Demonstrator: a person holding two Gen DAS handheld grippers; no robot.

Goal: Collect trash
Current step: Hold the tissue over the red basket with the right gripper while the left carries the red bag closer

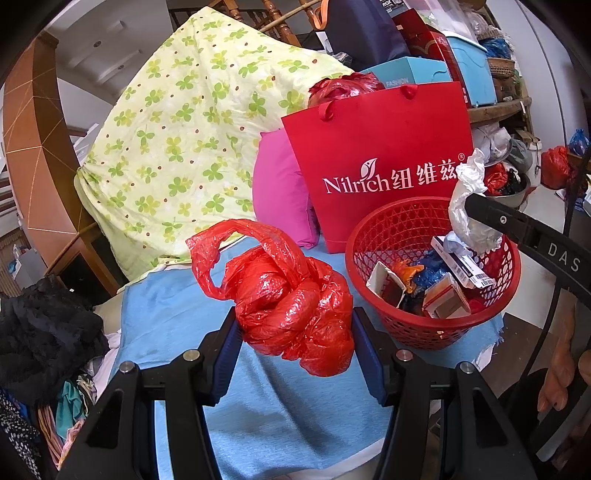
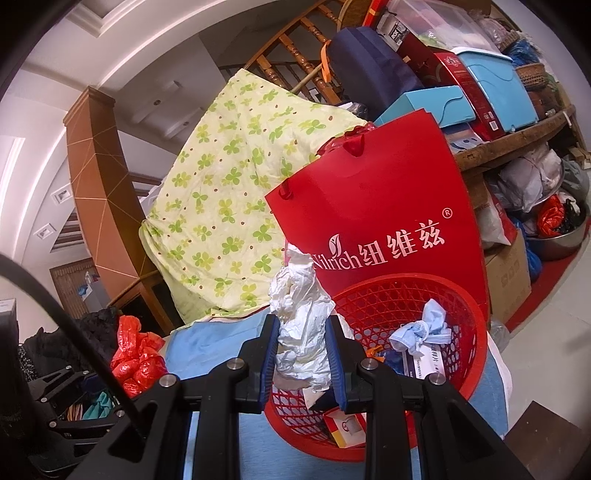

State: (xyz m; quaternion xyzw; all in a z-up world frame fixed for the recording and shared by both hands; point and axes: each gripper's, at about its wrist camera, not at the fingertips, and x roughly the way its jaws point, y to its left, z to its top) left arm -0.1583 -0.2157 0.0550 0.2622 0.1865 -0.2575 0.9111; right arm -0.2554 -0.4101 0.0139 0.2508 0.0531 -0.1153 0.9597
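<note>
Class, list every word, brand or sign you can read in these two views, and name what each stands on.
"Nilrich 纽维兹 ®": red paper bag.
"FASHION": blue box behind it.
"DAS": right gripper's black arm.
"ROX": dark box, top shelf.
Print on cartons in the red basket: too small.

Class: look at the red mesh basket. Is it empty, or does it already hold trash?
Partly filled. The red basket holds small cartons, a crumpled blue tissue and wrappers, all lying below its rim.
</note>
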